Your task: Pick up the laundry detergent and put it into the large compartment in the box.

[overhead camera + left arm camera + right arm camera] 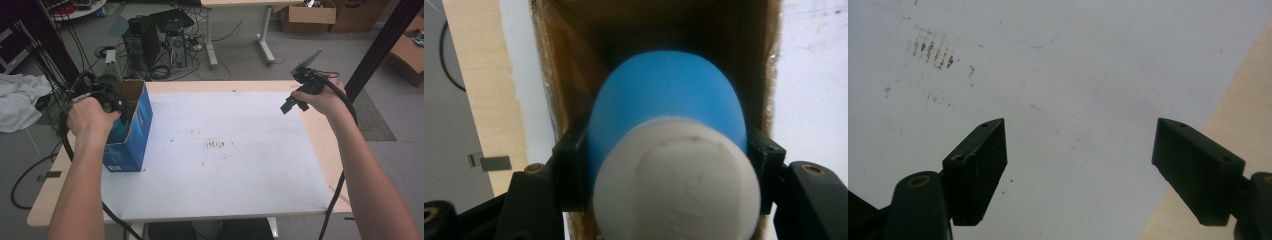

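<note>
Blue-and-white object [669,150] sits clamped in the left gripper [669,165] at the box [131,131] mouth; hold it centred off the cardboard walls. Right gripper [1080,170] gapes, idle.

white sheet [220,150] on wooden table [325,150], computer tower [141,45], cardboard boxes [307,17]

I see box [131,131] standing on sheet [225,150] at table's [320,150] left side, mouth up. My left gripper [666,160] sits at box mouth; ball-shaped object [669,150] lies between its fingers [571,170], box walls just outside each finger, box interior beyond fingertips. My right gripper [1080,170] hangs over sheet near right edge; bare table lies beside its right finger [1198,170], scuff marks [933,50] beyond left finger.
</note>
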A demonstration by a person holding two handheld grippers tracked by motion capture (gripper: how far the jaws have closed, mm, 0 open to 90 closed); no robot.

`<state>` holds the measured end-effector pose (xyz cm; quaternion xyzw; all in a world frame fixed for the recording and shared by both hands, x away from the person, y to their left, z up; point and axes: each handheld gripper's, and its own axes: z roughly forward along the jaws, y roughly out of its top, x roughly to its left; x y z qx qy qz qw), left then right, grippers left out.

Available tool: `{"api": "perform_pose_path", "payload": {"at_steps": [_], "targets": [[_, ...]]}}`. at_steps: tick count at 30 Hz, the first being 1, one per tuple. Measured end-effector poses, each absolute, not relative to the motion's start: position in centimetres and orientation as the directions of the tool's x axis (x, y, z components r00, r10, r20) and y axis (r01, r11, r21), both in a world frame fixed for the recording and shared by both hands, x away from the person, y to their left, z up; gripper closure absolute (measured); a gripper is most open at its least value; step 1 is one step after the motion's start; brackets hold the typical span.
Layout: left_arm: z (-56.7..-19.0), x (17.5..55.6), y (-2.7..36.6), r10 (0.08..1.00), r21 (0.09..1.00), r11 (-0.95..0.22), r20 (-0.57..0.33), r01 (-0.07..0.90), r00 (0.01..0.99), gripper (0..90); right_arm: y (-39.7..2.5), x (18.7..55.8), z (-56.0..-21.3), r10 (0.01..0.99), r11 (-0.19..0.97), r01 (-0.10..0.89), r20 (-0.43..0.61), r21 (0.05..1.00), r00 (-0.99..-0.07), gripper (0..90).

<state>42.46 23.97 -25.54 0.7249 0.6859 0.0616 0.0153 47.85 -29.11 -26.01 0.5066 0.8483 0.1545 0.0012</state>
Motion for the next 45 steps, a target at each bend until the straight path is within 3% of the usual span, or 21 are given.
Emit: {"api": "perform_pose_path", "payload": {"at_steps": [13, 45], "targets": [[-27.8, 42.6, 24.3, 0.997, 0.057, -0.051, 0.059, 0.997, 0.047, 38.4, -29.2, 47.8, -26.2, 0.861, 0.439, 0.860, 0.152, 0.262, -0.486, 22.5], [-27.8, 42.1, 24.2, 0.996, 0.062, -0.066, 0.066, 0.996, 0.062, 37.2, -28.9, 47.8, -26.2, 0.856, 0.445, 0.856, 0.156, 0.261, -0.493, 22.7]]}}
